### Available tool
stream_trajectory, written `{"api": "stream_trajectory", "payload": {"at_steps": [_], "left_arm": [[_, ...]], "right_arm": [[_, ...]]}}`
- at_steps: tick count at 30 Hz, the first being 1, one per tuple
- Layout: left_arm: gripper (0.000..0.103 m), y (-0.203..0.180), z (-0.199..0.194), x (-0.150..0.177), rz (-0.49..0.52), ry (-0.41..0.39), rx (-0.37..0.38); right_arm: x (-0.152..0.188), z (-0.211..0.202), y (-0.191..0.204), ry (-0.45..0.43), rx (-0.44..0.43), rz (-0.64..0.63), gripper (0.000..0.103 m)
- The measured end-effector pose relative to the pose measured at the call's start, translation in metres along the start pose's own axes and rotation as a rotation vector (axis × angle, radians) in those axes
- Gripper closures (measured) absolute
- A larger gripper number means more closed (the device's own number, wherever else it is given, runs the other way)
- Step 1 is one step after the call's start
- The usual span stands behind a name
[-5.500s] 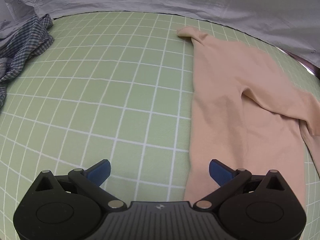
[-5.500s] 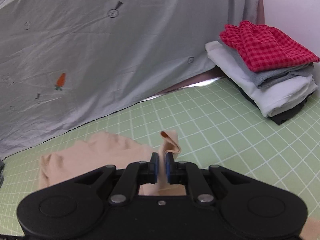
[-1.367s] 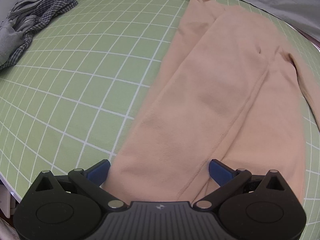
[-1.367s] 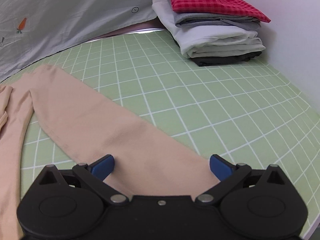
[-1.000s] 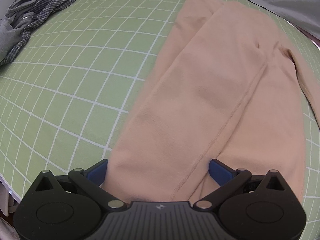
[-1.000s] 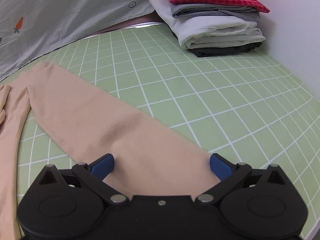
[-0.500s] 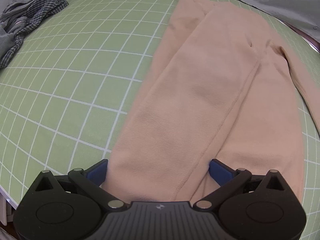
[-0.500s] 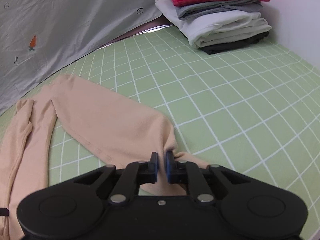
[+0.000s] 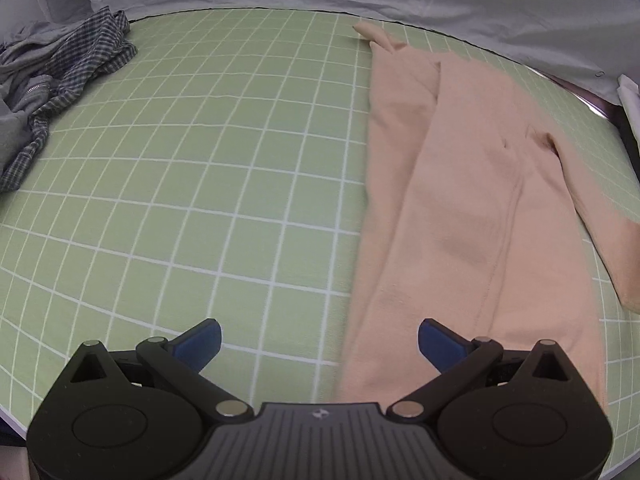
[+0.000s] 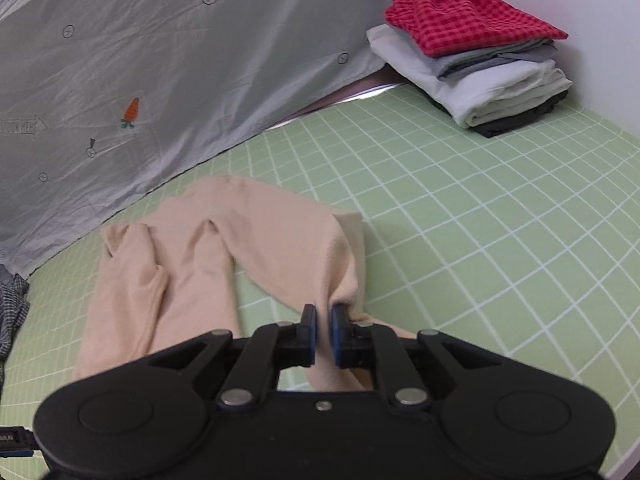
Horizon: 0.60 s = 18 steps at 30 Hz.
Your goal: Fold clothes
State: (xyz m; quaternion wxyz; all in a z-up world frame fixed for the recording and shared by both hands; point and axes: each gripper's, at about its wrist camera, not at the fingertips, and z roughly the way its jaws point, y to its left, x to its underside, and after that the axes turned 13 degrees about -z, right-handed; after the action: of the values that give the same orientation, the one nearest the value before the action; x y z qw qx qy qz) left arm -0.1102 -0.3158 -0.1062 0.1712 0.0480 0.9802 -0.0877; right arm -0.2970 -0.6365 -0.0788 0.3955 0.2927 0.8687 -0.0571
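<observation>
now one peach garment [image 9: 472, 208], right gripper [image 10: 324, 330] clamped on its sleeve, left gripper [image 9: 318, 338] spread wide, one folded stack [image 10: 476, 64]

The peach garment [image 10: 280, 240] runs out of sight beneath the right hand-held gripper [image 10: 324, 332]; the checked shirt [image 9: 60, 80] is cropped at the left edge

The peach garment [image 9: 460, 208] is soft, matt, fleecy cloth. The green mat [image 9: 200, 184] looks smooth and dull, ruled with white lines. The grey sheet [image 10: 160, 60] is thin, creased cloth. Both claws are matt black plastic with small shiny metal pins.
</observation>
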Motion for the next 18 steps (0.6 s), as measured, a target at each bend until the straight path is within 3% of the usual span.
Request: {"api": "stream_trajectory", "payload": {"at_steps": [4, 8, 10, 13, 18], "left_arm": [[0.000, 0.021, -0.001, -0.009, 0.021, -0.001, -0.002], [0.000, 0.033, 0.003, -0.021, 0.043, 0.005, 0.003], [0.000, 0.034, 0.004, -0.028, 0.056, -0.001, 0.006], [0.000, 0.034, 0.004, -0.033, 0.066, -0.013, 0.010], [0.000, 0.029, 0.004, -0.034, 0.056, -0.018, 0.014]], "right_arm": [[-0.005, 0.003, 0.054, -0.006, -0.087, 0.001, 0.095], [0.004, 0.011, 0.101, 0.017, -0.250, 0.068, 0.094], [0.010, 0.018, 0.117, 0.046, -0.316, 0.097, 0.086], [0.016, 0.022, 0.129, 0.078, -0.320, 0.105, 0.068], [0.017, 0.018, 0.118, 0.089, -0.192, 0.111, 0.042]]}}
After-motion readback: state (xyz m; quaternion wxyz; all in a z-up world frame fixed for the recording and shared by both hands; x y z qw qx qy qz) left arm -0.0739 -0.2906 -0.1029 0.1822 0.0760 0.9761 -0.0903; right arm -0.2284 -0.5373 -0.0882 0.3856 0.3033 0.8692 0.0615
